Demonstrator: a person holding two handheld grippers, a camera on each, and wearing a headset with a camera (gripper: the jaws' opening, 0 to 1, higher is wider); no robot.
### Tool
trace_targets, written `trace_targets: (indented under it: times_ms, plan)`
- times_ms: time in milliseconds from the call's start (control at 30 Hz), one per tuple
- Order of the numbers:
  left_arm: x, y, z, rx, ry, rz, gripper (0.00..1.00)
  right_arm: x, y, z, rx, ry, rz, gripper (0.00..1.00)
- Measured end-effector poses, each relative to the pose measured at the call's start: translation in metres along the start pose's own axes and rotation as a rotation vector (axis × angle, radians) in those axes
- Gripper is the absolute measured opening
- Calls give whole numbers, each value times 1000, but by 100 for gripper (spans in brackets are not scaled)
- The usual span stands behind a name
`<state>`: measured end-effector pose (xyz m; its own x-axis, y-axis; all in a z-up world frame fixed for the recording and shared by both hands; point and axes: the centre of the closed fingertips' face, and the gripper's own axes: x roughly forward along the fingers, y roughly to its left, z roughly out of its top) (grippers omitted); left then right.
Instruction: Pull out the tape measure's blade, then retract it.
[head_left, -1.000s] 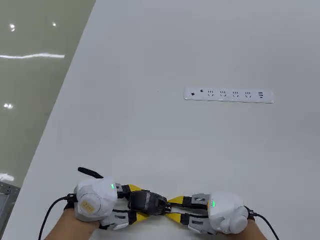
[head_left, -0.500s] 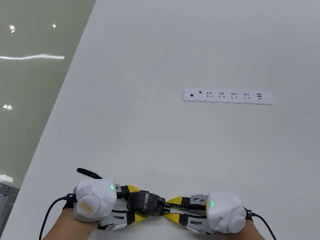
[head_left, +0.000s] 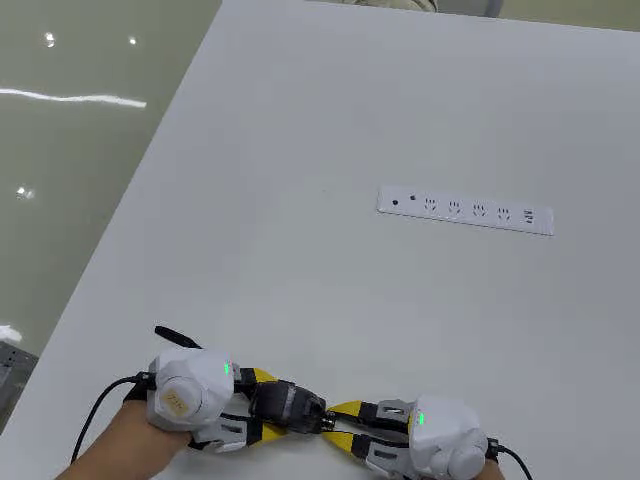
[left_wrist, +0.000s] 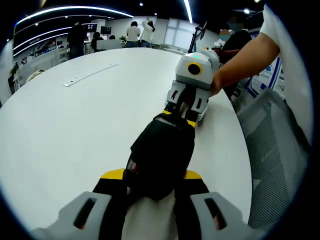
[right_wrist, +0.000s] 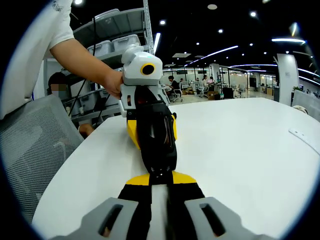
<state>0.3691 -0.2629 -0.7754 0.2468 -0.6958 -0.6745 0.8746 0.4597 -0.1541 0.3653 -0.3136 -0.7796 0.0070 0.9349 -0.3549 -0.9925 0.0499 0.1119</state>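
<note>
A black tape measure (head_left: 288, 405) sits at the near edge of the white table (head_left: 330, 150). My left gripper (head_left: 267, 405) is shut on its body, and the case (left_wrist: 161, 152) fills the space between the yellow-tipped jaws. My right gripper (head_left: 337, 423) faces it from the right, its tips pinched on the blade's end hook (right_wrist: 160, 175) at the case's mouth. No length of blade shows between case (right_wrist: 157, 132) and hook. The right gripper (left_wrist: 192, 82) appears across from the left one, and the left gripper (right_wrist: 142, 70) appears beyond the tape measure in the right gripper view.
A white power strip (head_left: 465, 211) lies flat further back on the right of the table. The table's left edge runs diagonally beside a glossy floor (head_left: 70, 150). A mesh chair (left_wrist: 280, 150) stands just behind the near edge.
The head camera has shifted, so the whole picture has slid. Both grippers keep the same hold on the tape measure, and no blade has come out.
</note>
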Motion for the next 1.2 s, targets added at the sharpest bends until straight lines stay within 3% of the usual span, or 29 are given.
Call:
trace_targets:
  times_ms: [600,667,700,733,1200]
  plan:
    - [1,0,-1,5,18,-7,32,-13,-2,-5,15,0,-10,11]
    - [1,0,-2,19,26,-8,31,-14,-2,-5,18,0,-11,11]
    - [0,4,-4,58,46,7,30,-15,-2,-5,20,0,-12,11]
    - [1,1,-2,23,36,-2,30,-17,-2,-6,20,0,-11,11]
    - [1,1,-2,26,28,-5,30,-24,-3,-9,34,-2,-20,11]
